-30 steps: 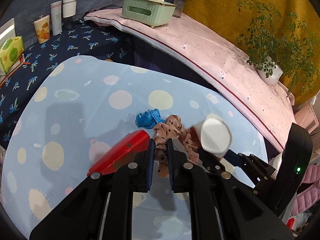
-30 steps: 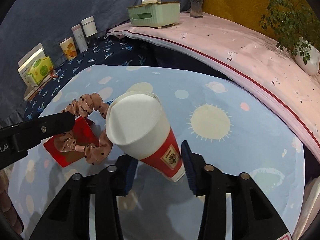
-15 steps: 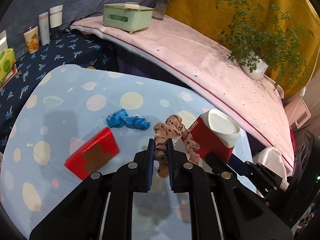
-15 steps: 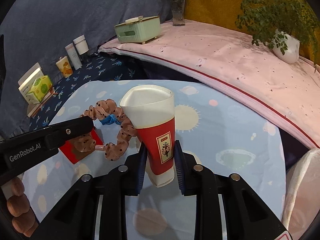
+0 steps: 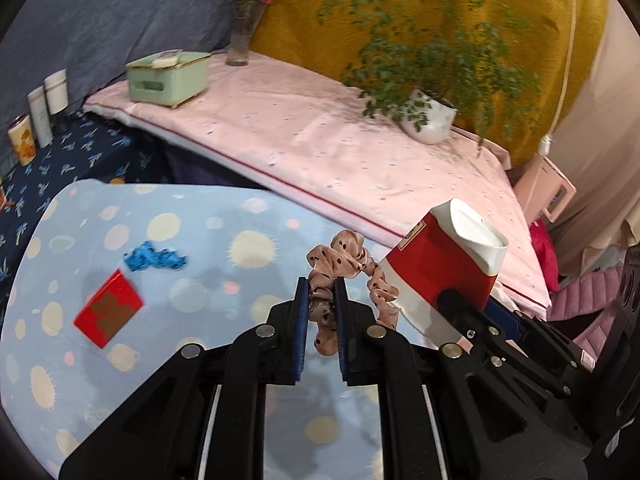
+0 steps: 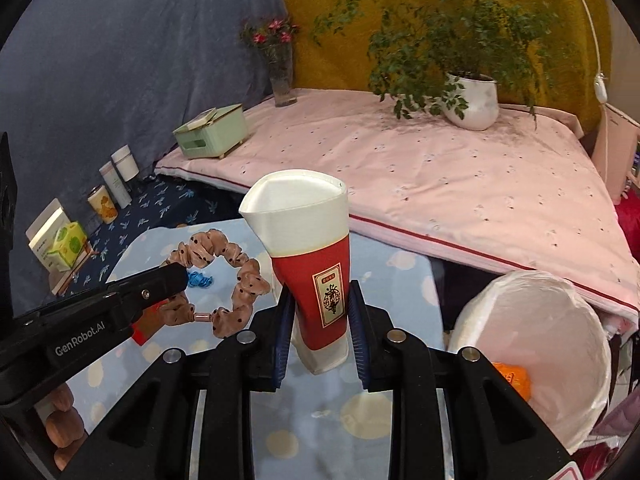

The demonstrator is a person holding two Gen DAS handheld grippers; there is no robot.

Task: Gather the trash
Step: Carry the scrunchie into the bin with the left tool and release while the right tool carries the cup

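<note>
My left gripper (image 5: 321, 292) is shut on a pink dotted scrunchie (image 5: 344, 264) and holds it above the light blue table (image 5: 200, 248). The scrunchie also shows in the right wrist view (image 6: 236, 280), hanging from the left gripper's finger (image 6: 160, 284). My right gripper (image 6: 319, 304) is shut on a squashed red and white paper cup (image 6: 316, 256), held upright; the cup also shows in the left wrist view (image 5: 444, 268). A white-lined trash bin (image 6: 536, 344) with an orange item inside stands low to the right. A red packet (image 5: 108, 312) and a blue crumpled piece (image 5: 154, 258) lie on the table.
A pink covered bench (image 5: 340, 148) runs behind the table with a green box (image 5: 168, 74), a flower vase (image 5: 240, 40) and a potted plant (image 5: 428, 116). Bottles and cans (image 5: 40, 116) stand on the dark blue cloth at the left.
Both grippers have lifted and swung right with the scrunchie and the cup. The right gripper closed tight on the cup, now upright. The trash bin has come into the right wrist view.
</note>
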